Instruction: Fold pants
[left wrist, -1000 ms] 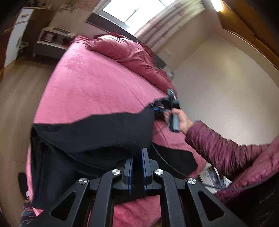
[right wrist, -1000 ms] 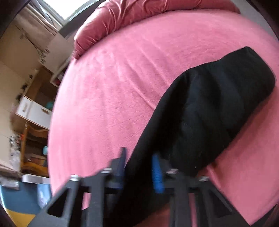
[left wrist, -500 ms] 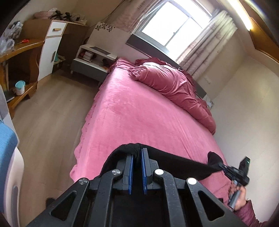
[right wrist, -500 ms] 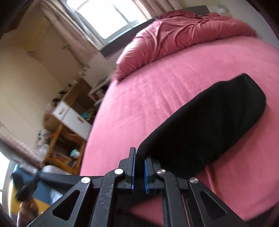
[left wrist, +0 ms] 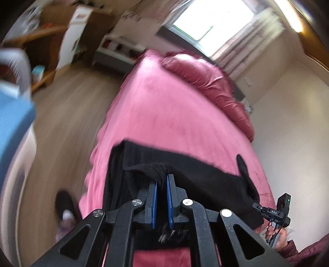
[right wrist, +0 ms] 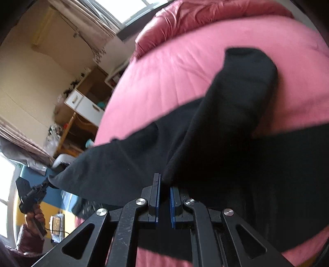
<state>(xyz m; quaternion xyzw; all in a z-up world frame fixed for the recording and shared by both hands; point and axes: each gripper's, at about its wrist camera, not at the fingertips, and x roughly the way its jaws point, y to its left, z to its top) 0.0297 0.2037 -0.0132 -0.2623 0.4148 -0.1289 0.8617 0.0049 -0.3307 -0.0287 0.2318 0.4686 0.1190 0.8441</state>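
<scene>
The black pants (left wrist: 191,174) hung stretched between the two grippers above the near end of the pink bed (left wrist: 164,106), part of the cloth lying on the cover. The left gripper (left wrist: 161,184) pinched a bunched fold of the pants between its blue pads (left wrist: 154,203), the jaws narrowed onto the cloth. The right gripper (right wrist: 163,184) stood with a small gap between its pads (right wrist: 157,197); a dark edge of the pants sat at the fingertips, but whether it was truly clamped could not be told. In the right wrist view a folded leg end rose over the bed toward the pink duvet (right wrist: 205,18).

A shelf unit (left wrist: 121,49) by the bed held small items too blurred to name. A white drawer box (right wrist: 86,106) sat on a wooden desk (right wrist: 70,131); its contents were hidden. The left wrist view was smeared with motion, and a dark shoe (left wrist: 64,203) on the floor was only a blur.
</scene>
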